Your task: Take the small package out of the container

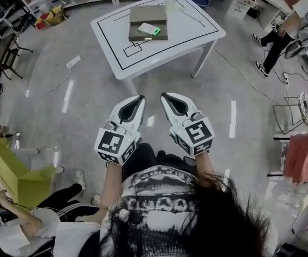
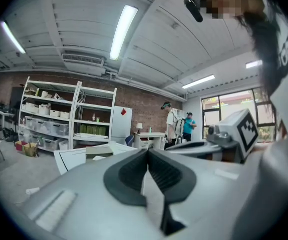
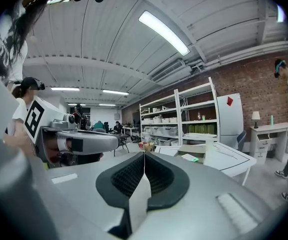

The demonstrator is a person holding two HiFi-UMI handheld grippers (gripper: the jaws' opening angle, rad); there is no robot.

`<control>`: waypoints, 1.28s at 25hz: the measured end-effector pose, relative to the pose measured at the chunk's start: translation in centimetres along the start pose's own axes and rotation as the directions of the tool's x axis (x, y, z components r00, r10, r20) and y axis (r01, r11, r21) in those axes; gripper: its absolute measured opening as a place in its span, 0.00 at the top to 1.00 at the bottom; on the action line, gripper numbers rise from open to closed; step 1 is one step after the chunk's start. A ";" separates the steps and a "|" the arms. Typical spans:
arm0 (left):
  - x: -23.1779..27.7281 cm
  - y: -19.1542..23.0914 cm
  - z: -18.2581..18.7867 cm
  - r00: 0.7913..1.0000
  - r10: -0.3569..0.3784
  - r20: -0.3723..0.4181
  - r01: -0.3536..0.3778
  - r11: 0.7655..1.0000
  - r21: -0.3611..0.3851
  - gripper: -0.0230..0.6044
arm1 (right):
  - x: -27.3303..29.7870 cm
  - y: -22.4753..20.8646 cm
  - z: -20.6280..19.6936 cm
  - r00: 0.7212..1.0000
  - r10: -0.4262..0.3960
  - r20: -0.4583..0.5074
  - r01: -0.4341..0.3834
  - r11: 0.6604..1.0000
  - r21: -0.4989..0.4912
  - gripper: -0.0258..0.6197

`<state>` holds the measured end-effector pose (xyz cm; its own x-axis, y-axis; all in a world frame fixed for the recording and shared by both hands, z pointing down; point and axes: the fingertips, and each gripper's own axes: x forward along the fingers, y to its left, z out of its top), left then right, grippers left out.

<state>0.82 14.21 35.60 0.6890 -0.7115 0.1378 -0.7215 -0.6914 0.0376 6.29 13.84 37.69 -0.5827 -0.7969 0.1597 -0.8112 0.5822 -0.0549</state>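
Lying straight ahead and well apart from both grippers, the small package sits at the near end of the container mid-table, long axis slanting leftward-away. The left gripper and right gripper are both pressed together, empty, neither clearly nearer.

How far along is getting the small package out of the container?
Nothing done: the small package lies in the container on the table. Nothing in hand: left gripper and right gripper are shut, empty, short of the table. Left: approach, grasp, lift out.
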 end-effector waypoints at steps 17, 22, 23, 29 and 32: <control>4.7 2.1 -0.8 0.999 -0.003 -0.047 0.004 1.000 0.011 0.96 | 3.6 -4.5 -0.8 1.000 0.010 -0.001 -0.009 0.999 0.051 0.97; 7.3 6.5 -0.5 0.999 -0.019 -0.044 0.020 1.000 0.012 0.96 | 8.1 -6.4 -0.3 1.000 -0.008 -0.008 0.009 0.999 0.048 0.97; 7.9 7.5 -0.4 0.999 -0.023 -0.046 0.024 1.000 0.014 0.96 | 9.2 -6.8 0.0 1.000 -0.013 -0.010 0.014 0.999 0.050 0.97; 11.1 14.1 1.3 0.997 -0.058 -0.043 0.059 0.998 0.022 0.96 | 16.0 -8.7 1.9 0.999 -0.038 -0.014 0.039 0.997 0.068 0.97; 12.3 17.4 1.9 0.996 -0.078 -0.046 0.079 0.996 0.028 0.96 | 19.6 -9.6 2.7 0.998 -0.052 -0.021 0.054 0.996 0.068 0.97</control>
<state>-3.12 -6.83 36.10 0.7392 -0.6492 0.1795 -0.6626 -0.7487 0.0208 2.47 -7.81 38.74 -0.5383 -0.8227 0.1826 -0.8427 0.5262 -0.1135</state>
